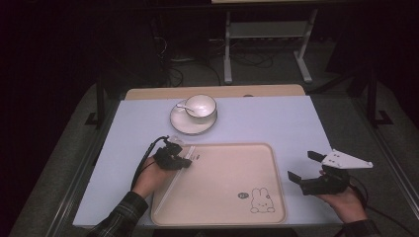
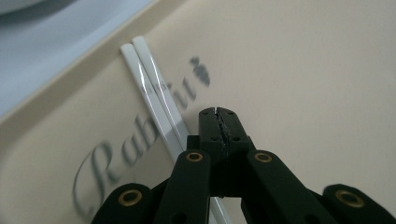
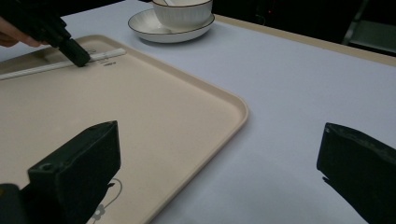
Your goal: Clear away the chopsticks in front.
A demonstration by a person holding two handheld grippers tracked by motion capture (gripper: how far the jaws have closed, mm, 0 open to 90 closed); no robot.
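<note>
White chopsticks [image 2: 156,100] lie on the tray [image 1: 232,217] along its left rim, my left gripper [image 1: 184,161] tip beside them, jaws closed on nothing. Right gripper [image 1: 302,167] hangs wide open off the tray's right edge. Looks like placement done; cup [image 1: 201,106] and saucer [image 1: 188,127] left.

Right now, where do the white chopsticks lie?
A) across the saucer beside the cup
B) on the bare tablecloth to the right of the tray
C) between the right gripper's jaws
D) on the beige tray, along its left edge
D: the white chopsticks lie side by side on the beige tray, along its left edge, with the left gripper shut right beside them; the right gripper hangs open off the tray's right side.
</note>
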